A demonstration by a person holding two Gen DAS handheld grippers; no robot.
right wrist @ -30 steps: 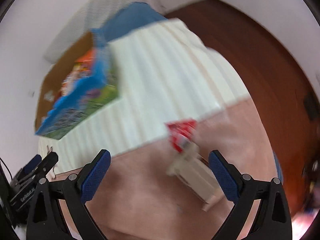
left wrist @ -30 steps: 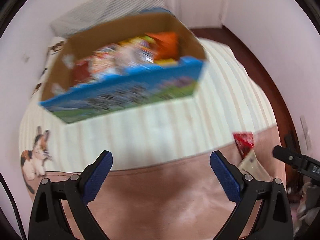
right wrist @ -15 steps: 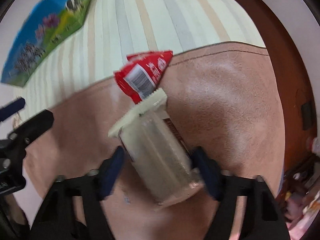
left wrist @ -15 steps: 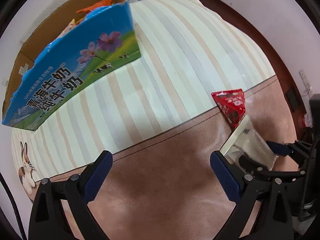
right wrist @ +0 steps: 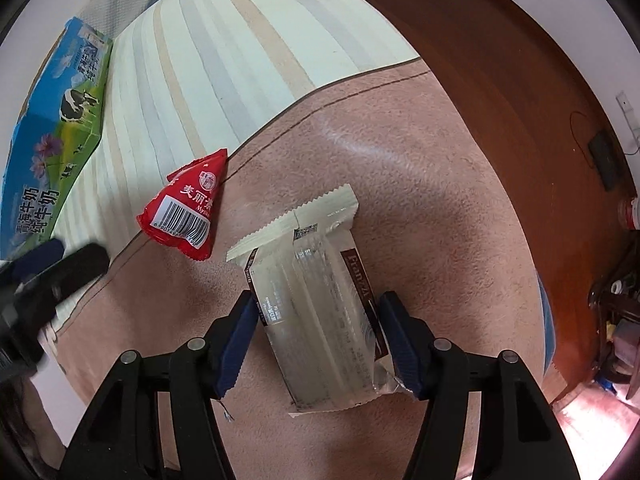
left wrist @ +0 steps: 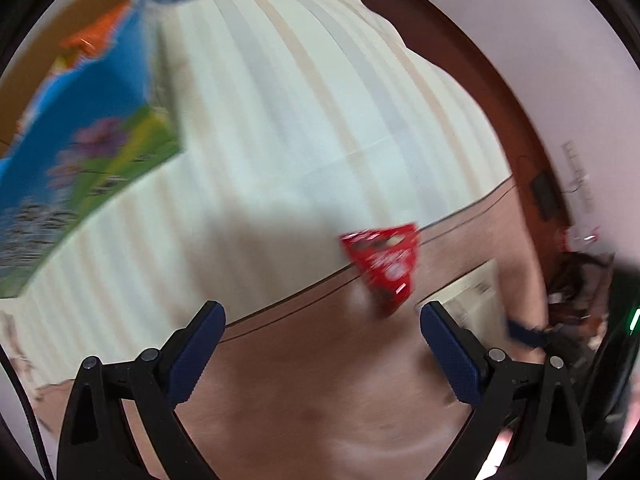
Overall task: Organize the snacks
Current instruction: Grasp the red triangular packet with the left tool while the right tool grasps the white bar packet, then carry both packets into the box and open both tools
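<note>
The right gripper [right wrist: 316,340] has its two pads against the long sides of the pale biscuit packet [right wrist: 320,312], which lies flat on the pink blanket [right wrist: 420,168]; I judge that the grip is just closing. The red triangular packet [right wrist: 184,212] lies just beside the far end of the pale packet, on the side of the milk carton box [right wrist: 52,120]. To do the step well, squeeze softly, because the wrapper seems thin and crushable, and lift straight up. The left gripper [left wrist: 320,344] is wide and empty, near the red packet.
</note>
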